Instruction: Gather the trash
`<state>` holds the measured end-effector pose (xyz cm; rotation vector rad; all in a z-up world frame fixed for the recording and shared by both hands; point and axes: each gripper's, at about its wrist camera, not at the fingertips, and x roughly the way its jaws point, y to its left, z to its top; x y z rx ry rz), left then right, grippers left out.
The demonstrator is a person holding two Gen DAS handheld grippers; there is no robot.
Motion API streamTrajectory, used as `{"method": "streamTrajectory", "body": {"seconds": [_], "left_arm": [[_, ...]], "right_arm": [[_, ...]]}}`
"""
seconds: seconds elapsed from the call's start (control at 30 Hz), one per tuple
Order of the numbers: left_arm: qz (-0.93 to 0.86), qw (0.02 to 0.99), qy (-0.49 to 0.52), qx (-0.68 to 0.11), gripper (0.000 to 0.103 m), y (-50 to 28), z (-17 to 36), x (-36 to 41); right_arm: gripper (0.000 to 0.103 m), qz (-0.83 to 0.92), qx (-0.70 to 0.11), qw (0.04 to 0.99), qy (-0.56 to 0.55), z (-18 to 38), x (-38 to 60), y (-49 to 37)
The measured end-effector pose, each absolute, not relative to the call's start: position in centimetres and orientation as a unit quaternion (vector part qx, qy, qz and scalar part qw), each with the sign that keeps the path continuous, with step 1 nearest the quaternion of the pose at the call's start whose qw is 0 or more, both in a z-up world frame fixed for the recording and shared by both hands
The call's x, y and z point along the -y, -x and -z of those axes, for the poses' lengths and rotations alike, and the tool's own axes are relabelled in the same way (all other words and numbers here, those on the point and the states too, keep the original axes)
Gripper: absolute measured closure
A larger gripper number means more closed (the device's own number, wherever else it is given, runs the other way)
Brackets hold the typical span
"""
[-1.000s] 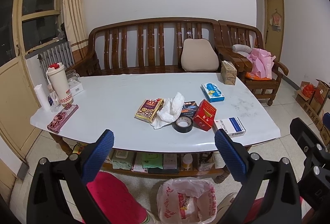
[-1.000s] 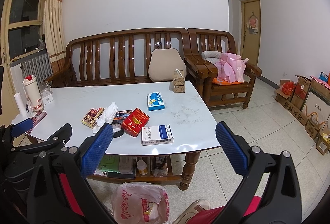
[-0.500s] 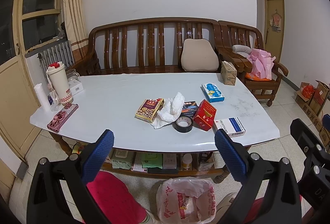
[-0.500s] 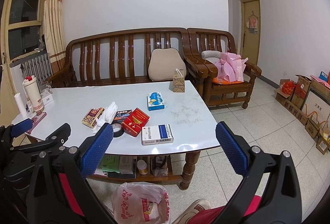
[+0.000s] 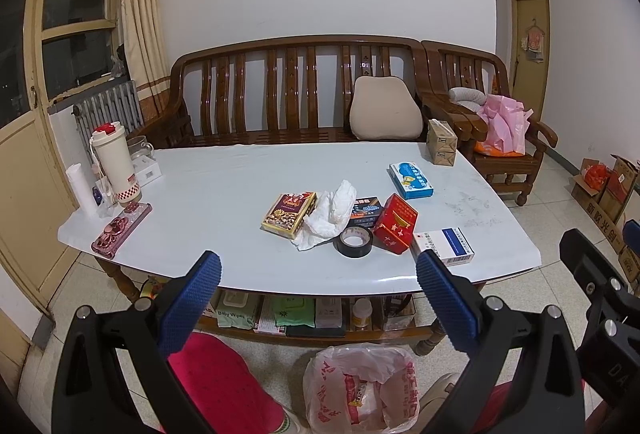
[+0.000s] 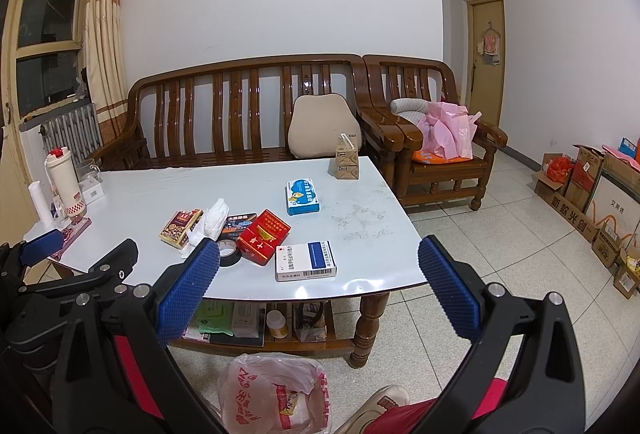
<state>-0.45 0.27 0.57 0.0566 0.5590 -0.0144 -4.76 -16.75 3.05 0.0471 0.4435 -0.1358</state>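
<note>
A crumpled white tissue (image 5: 330, 212) lies mid-table among a nut box (image 5: 289, 214), a red box (image 5: 396, 223), a dark box (image 5: 363, 212), a black tape roll (image 5: 354, 242), a white-blue medicine box (image 5: 443, 246) and a blue-white box (image 5: 411, 180). The tissue also shows in the right wrist view (image 6: 212, 220). A plastic trash bag (image 5: 360, 388) stands on the floor below the table's front edge; the right wrist view shows it too (image 6: 276, 394). My left gripper (image 5: 318, 298) and right gripper (image 6: 318, 294) are both open and empty, held short of the table.
The white table (image 5: 224, 194) carries a thermos (image 5: 114, 162), a pink case (image 5: 120, 230) and a carton (image 5: 441, 148). A wooden bench (image 5: 296, 94) stands behind, an armchair with a pink bag (image 5: 502, 122) at right. Cardboard boxes (image 6: 592, 194) line the right wall.
</note>
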Motion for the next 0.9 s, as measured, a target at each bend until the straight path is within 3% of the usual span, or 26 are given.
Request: {"method": "streamTrajectory", "body": {"seconds": [0.43,0.73,0.9], "left_arm": [[0.010,0.960,-0.029,-0.277,0.007,0.5,-0.6,-0.3],[0.064,0.943,-0.032,-0.325,0.007,-3.5,-1.6,-4.4],[0.114,0.913,-0.064,-0.387,0.007,-7.5,-2.5,-5.9]], "right_arm": [[0.005,0.065,-0.222,0.973,-0.023,-3.8,16.4,4.9],[0.005,0.019,-0.239,0.970,-0.034,-3.9,18.2,2.2],[0.005,-0.001,-0.267,0.964,0.014,-5.4,19.3,-1.6]]}}
